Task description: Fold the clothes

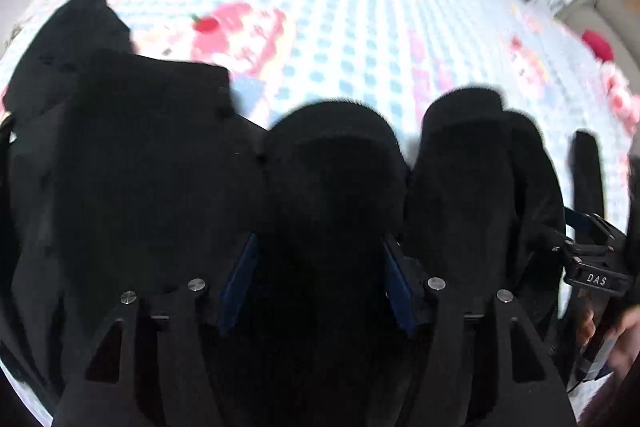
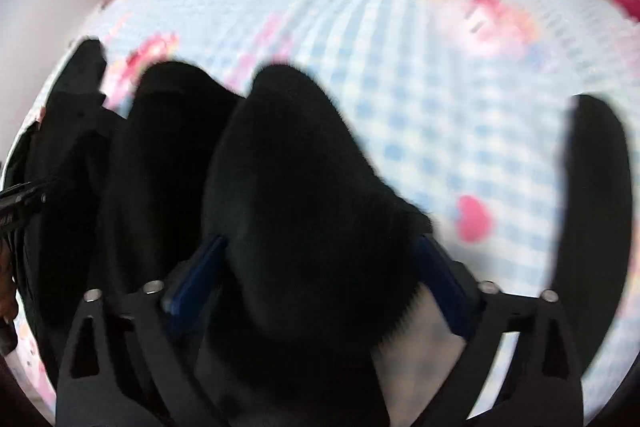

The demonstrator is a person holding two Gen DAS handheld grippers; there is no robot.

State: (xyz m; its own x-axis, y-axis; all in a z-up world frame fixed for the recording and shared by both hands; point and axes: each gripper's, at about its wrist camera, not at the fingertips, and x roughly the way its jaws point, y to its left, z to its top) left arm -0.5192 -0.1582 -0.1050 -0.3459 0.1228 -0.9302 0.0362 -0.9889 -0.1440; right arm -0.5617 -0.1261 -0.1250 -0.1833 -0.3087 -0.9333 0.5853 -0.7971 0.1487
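Black fleece garment (image 1: pixel 332 163) bunches between the fingers of the left gripper (image 1: pixel 320 267); whether they pinch it I cannot tell. The right gripper (image 2: pixel 320 267) is likewise uncertain, cloth between its fingers, above the blue-checked bed (image 2: pixel 420 99).

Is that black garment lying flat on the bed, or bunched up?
Bunched up. The black garment rises in rounded humps above the checked bedsheet, not spread flat; both views are blurred, so the folds are unclear.
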